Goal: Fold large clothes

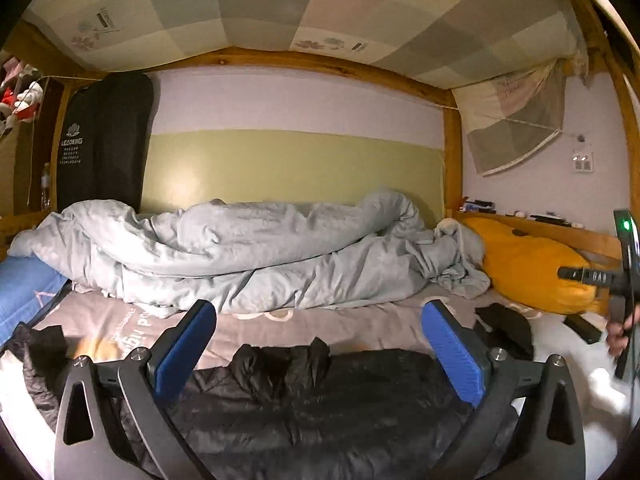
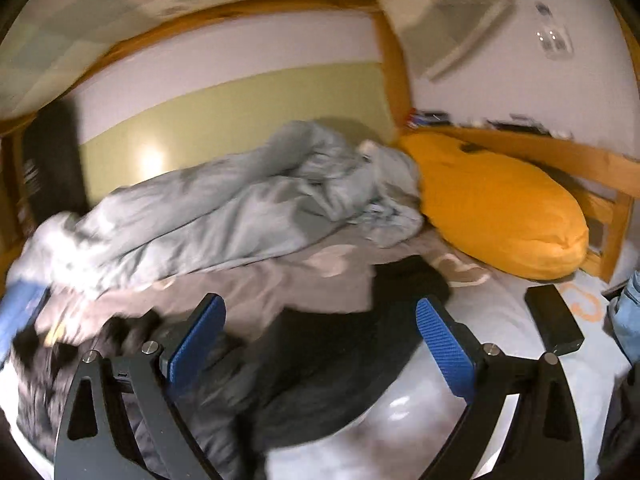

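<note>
The left gripper [image 1: 320,344] is seen spread wide above a black quilted jacket [image 1: 320,412], with nothing held between its ribbed blue pads [image 1: 184,350]. The right gripper [image 2: 320,340] is likewise spread wide and empty over the same jacket [image 2: 320,372], though that view is blurred. The jacket is laid flat across the near part of the bed [image 1: 360,324], on a grey-brown printed sheet. Behind it, a crumpled grey duvet [image 1: 240,252] is heaped, and a plump orange pillow [image 2: 500,212] is set beside a wooden rail.
</note>
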`<action>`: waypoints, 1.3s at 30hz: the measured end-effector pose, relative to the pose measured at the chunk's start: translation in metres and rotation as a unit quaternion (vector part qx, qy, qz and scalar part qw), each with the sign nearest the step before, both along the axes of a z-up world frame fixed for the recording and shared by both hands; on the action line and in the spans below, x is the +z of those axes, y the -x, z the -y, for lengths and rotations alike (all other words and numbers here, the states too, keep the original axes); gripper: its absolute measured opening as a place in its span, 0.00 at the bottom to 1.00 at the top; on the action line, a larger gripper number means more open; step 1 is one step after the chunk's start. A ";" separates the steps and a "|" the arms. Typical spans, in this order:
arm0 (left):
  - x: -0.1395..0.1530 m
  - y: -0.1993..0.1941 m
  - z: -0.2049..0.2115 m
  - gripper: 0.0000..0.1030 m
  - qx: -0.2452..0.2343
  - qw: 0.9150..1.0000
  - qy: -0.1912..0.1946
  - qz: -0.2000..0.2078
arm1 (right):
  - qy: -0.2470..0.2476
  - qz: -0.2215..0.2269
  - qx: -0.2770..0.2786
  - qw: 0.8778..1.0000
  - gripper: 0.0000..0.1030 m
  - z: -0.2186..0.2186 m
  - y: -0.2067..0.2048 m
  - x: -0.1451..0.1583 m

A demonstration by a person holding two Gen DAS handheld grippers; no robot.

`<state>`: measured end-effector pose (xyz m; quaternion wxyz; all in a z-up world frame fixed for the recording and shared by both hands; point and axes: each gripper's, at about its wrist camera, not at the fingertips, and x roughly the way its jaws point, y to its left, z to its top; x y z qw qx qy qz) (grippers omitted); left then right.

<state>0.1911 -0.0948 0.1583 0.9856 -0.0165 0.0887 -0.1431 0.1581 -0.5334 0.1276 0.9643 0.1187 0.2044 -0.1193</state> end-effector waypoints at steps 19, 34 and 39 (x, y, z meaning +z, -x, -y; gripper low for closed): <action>-0.130 -0.072 0.031 1.00 0.003 0.988 -0.099 -0.116 | -0.005 -0.267 -0.069 0.961 0.38 0.083 -0.188 -0.164; -0.065 -0.056 -0.068 1.00 0.065 0.997 -0.009 -0.044 | 0.089 -0.025 0.043 0.995 0.02 -0.096 -0.136 0.065; -0.059 -0.062 -0.106 1.00 0.071 0.995 0.024 -0.060 | 0.078 -0.038 0.128 0.988 0.02 -0.209 -0.151 0.069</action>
